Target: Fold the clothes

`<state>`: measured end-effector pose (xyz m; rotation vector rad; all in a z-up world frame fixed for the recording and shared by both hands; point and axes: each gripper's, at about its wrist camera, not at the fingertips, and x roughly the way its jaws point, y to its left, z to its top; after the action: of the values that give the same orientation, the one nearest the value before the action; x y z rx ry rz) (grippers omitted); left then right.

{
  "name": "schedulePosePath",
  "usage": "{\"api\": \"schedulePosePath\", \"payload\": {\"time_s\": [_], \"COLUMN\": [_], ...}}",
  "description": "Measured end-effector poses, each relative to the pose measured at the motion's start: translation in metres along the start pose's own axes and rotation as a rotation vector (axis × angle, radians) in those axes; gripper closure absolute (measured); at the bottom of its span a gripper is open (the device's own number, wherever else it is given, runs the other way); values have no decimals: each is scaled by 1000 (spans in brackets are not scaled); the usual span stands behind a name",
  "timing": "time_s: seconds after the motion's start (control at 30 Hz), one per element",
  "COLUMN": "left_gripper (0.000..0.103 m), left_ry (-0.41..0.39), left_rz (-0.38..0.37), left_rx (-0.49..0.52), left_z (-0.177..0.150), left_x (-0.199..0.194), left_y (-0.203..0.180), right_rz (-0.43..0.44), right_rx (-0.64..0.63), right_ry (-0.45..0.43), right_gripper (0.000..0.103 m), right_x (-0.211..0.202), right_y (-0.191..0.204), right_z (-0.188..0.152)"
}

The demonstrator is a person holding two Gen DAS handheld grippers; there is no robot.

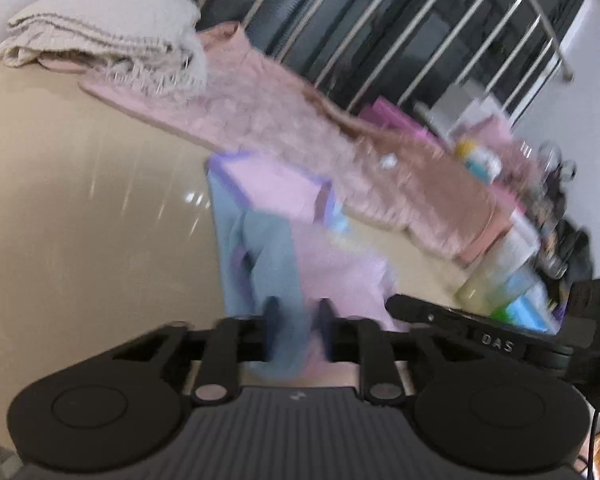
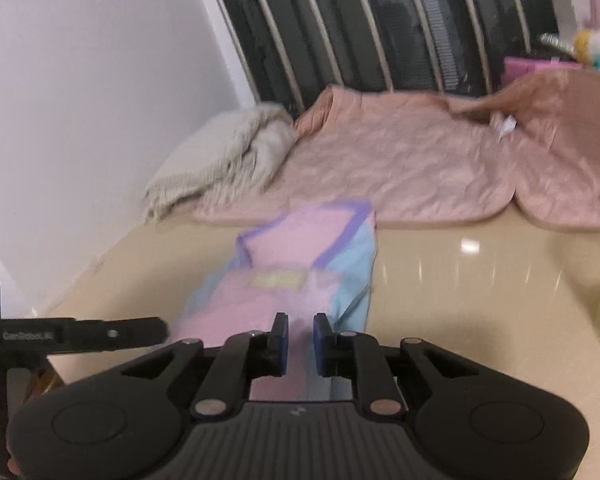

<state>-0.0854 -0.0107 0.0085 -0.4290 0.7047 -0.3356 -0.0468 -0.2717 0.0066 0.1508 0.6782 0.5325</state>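
because both views are smeared by motion blur, fine detail is lost: the small yellowish patch (image 2: 278,280) on the pink and blue garment (image 2: 300,256) cannot be read, and the clutter of bottles and boxes (image 1: 496,184) at the far end of the desk (image 2: 460,288) is hard to tell apart. in the left wrist view, the left tongs (image 1: 296,320) are seen narrowed onto a hanging fold of the garment's blue cloth, the rest of which is draped out over the glossy beige desk. in the right wrist view, the right tongs (image 2: 299,336) are held narrow with the pink cloth between the blue pads (image 2: 321,332); the near hem is hidden under the tool body. soft, thin fabric with purple trim is shown. behind it, a crinkled, quilted pink blanket (image 2: 400,160) is spread flat, partly cut off at the right edge. beside it, a folded cream knitted throw (image 2: 228,152) with a fringe is piled. curved metal bars (image 2: 364,28) are seen beyond.
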Motion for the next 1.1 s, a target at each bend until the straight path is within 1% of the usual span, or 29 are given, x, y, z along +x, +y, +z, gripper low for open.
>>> {"api": "schedulePosePath", "payload": {"time_s": [0.07, 0.1, 0.17, 0.2, 0.23, 0.27, 0.3, 0.33, 0.37, 0.4, 0.43, 0.47, 0.5, 0.53, 0.57, 0.6, 0.63, 0.67, 0.7, 0.73, 0.77, 0.8, 0.83, 0.9, 0.97, 1.0, 1.03, 1.07, 1.1], "left_gripper": [96, 98, 98, 98, 97, 95, 86, 71, 65, 58, 58, 58, 58, 59, 59, 61, 60, 59, 54, 42, 35, 26, 26, 27, 40, 65, 97, 97, 97], "left_ry": [3, 1, 7, 20, 46, 73, 70, 42, 4, -40, -71, -59, -45, -31, 0, 24, 34, 43, 50, 57, 69, 74, 71, 98, 120, 138, 156, 158, 160], "left_rz": [10, 17, 20, 13, -7, -28, -56, -72, -54, -13, 33, 54, 74, 93, 112, 121, 96, 44, -24, -88, -117, -102, -62, -79, -94, -93, -92, -93, -94], "left_rx": [36, 61, 104, 112, 98, 82, 50, 26, 33, 59, 96, 85, 72, 59, 54, 50, 69, 98, 121, 138, 150, 160, 172, 179, 173, 173, 174, 168, 161], "left_z": [-9, -15, -23, -24, -21, -18, -11, 1, 13, 25, 42, 57, 72, 86, 95, 99, 97, 93, 88, 83, 77, 72, 68, 65, 63, 63, 63, 63, 63], "left_x": [-5, -10, -20, -26, -31, -37, -43, -51, -56, -57, -49, -33, -17, -1, 14, 25, 28, 29, 29, 29, 31, 33, 38, 42, 45, 48, 50, 50, 50], "left_y": [0, 0, 2, 5, 8, 11, 16, 20, 21, 19, 17, 18, 20, 22, 21, 19, 14, 10, 6, 6, 6, 6, 6, 12, 17, 18, 19, 20, 21], "right_rz": [-3, 4, 19, 24, 22, 22, 24, 29, 35, 41, 40, 27, 12, -15, -46, -78, -96, -70, -22, 30, 63, 87, 101, 121, 151, 165, 179, 192, 205], "right_rx": [9, 12, 6, -1, -16, -22, -23, -13, 3, 19, 23, 15, 4, 0, -5, -3, 4, -2, -12, -16, -13, -7, -4, 3, 24, 36, 47, 59, 71], "right_ry": [3, -5, -1, 2, 10, 13, 14, -6, -36, -66, -90, -90, -79, -55, -19, 24, 66, 98, 110, 112, 115, 119, 118, 115, 122, 124, 124, 124, 124], "right_gripper": [92, 92, 92, 92, 92, 91, 91, 91, 86, 74, 68, 59, 60, 60, 60, 65, 68, 71, 71, 69, 62, 62, 62, 62, 62, 63, 65, 75, 89], "right_x": [0, -4, -14, -19, -23, -28, -33, -39, -45, -51, -52, -44, -32, -16, 2, 16, 26, 29, 29, 26, 23, 20, 19, 16, 18, 19, 20, 22, 24], "right_y": [0, 2, 8, 13, 17, 20, 22, 20, 17, 13, 9, 5, 1, -3, -5, -7, -9, -9, -8, -9, -11, -14, -17, -23, -28, -30, -32, -34, -36], "right_z": [-12, -18, -30, -35, -38, -37, -35, -28, -19, -10, 2, 18, 34, 51, 65, 74, 80, 81, 78, 72, 66, 59, 53, 41, 33, 29, 27, 26, 26]}}
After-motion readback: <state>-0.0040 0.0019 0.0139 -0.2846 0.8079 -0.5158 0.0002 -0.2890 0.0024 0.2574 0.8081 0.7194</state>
